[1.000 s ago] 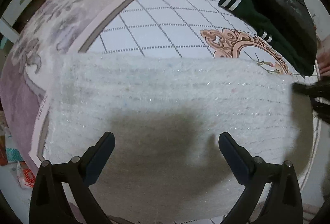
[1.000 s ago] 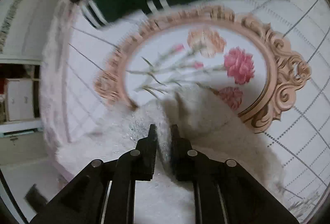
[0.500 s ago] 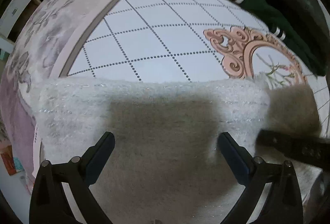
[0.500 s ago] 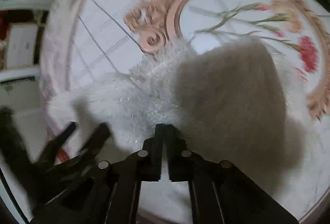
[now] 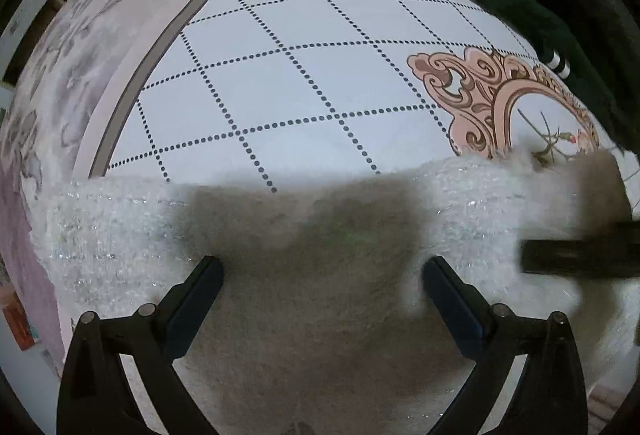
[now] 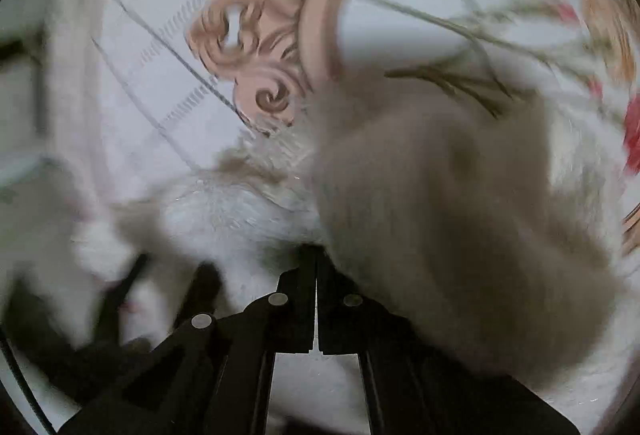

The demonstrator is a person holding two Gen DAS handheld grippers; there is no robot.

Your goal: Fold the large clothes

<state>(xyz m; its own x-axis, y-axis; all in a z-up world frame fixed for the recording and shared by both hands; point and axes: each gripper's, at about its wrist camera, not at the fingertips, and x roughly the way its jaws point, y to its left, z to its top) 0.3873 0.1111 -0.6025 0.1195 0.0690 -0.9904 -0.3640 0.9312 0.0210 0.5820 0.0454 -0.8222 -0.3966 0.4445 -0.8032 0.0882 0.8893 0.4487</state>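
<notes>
The fuzzy white garment (image 5: pixel 120 235) is lying spread across the patterned bedspread (image 5: pixel 300 83), its far edge running just below the pink ornate frame print (image 5: pixel 472 103). The left tool (image 5: pixel 322 275) is hanging over it, pointing straight down with its jaws standing wide apart and nothing between them. The right tool (image 6: pixel 316 259) is sitting with its jaws pressed together at the garment's fluffy edge, though the blur is hiding whether any fabric is pinched
</notes>
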